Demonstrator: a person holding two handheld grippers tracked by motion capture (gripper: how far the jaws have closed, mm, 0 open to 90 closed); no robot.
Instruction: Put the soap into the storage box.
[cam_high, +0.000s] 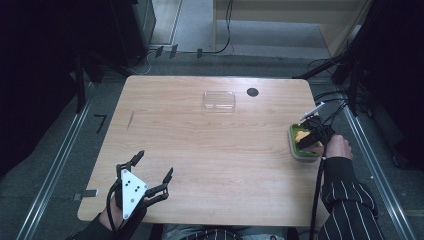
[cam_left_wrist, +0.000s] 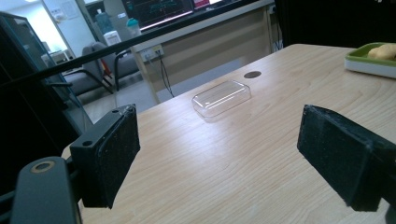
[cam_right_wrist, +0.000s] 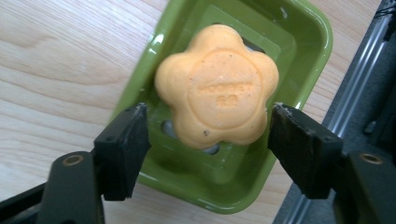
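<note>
orange soap, embossed text unreadable | right gripper fingers parted astride it | left gripper fingers spread

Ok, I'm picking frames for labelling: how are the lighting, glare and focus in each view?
High view: dim, dark surroundings, slightly soft. Left gripper view: clear plastic lid catches glare; bright background is washed out. Right gripper view: sharp, evenly lit orange flower-shaped soap; glossy green dish shows highlights.

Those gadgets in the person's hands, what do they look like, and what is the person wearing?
Both are black two-fingered tools. The left gripper carries a pale grey three-cornered plate dotted with small holes. Its fingers end in flat, rough black pads. A black cable trails from the right gripper. The sleeve is dark with thin white stripes.
</note>
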